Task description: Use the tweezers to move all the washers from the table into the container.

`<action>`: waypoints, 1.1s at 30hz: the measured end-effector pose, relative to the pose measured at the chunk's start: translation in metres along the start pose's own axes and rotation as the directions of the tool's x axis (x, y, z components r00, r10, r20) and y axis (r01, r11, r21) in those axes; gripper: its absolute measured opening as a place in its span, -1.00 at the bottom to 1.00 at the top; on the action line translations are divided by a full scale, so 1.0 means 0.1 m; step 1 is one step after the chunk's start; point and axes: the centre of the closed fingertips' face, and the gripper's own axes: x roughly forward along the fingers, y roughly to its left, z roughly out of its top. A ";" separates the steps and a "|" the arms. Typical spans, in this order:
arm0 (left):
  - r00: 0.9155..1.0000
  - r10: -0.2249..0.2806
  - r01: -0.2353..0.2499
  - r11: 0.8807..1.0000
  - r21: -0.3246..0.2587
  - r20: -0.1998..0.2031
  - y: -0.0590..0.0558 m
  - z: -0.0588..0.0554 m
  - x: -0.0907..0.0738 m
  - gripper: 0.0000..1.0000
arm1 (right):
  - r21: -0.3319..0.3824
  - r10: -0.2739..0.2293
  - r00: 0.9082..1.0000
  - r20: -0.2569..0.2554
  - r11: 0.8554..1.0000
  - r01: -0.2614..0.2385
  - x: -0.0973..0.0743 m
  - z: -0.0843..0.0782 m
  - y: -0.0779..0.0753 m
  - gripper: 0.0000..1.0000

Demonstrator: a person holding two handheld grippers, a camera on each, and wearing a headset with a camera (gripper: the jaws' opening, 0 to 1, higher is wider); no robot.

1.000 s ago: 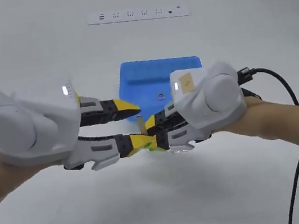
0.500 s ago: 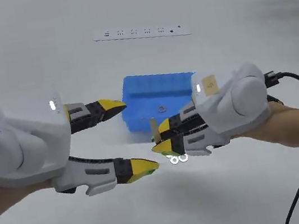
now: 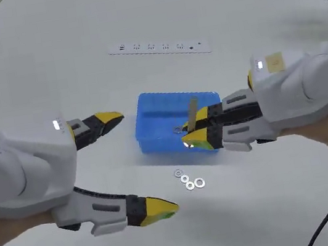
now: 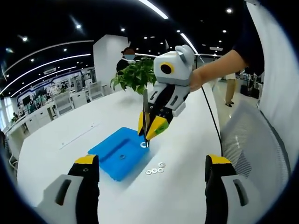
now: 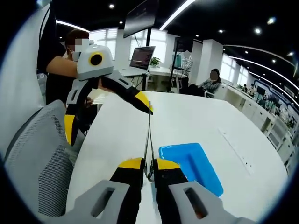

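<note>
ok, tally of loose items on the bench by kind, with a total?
Blue container: 1
Tweezers: 1
Washers: 6 (4 on table, 1 in container, 1 at tweezers' tip)
Power strip: 1
Total: 9

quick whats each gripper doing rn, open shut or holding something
Left gripper: open, holding nothing.
Right gripper: shut on the tweezers.

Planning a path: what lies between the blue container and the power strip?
Nothing. In the head view, the table between container and power strip is bare.
</note>
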 end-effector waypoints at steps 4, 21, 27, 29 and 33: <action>1.000 0.015 -0.015 1.000 -0.020 -0.001 0.04 -0.05 -0.02 0.99 | -0.003 -0.015 1.000 0.008 1.000 0.015 0.01 0.05 -0.11 -0.81; 0.996 0.082 -0.086 0.990 -0.114 -0.033 0.22 -0.40 -0.16 0.99 | 0.141 -0.100 0.995 0.023 0.985 0.095 0.29 -0.24 -0.83 -0.81; 0.995 0.088 -0.094 0.987 -0.134 -0.043 0.25 -0.45 -0.15 0.99 | 0.184 -0.101 0.995 -0.016 0.978 0.102 0.45 -0.50 -0.88 -0.81; 0.995 0.088 -0.094 0.986 -0.136 -0.048 0.26 -0.47 -0.14 0.99 | 0.192 -0.102 0.994 -0.026 0.976 0.105 0.48 -0.56 -0.88 -0.81; 0.995 0.089 -0.096 0.985 -0.145 -0.052 0.26 -0.49 -0.14 0.99 | 0.210 -0.101 0.994 -0.032 0.972 0.105 0.52 -0.61 -0.86 -0.81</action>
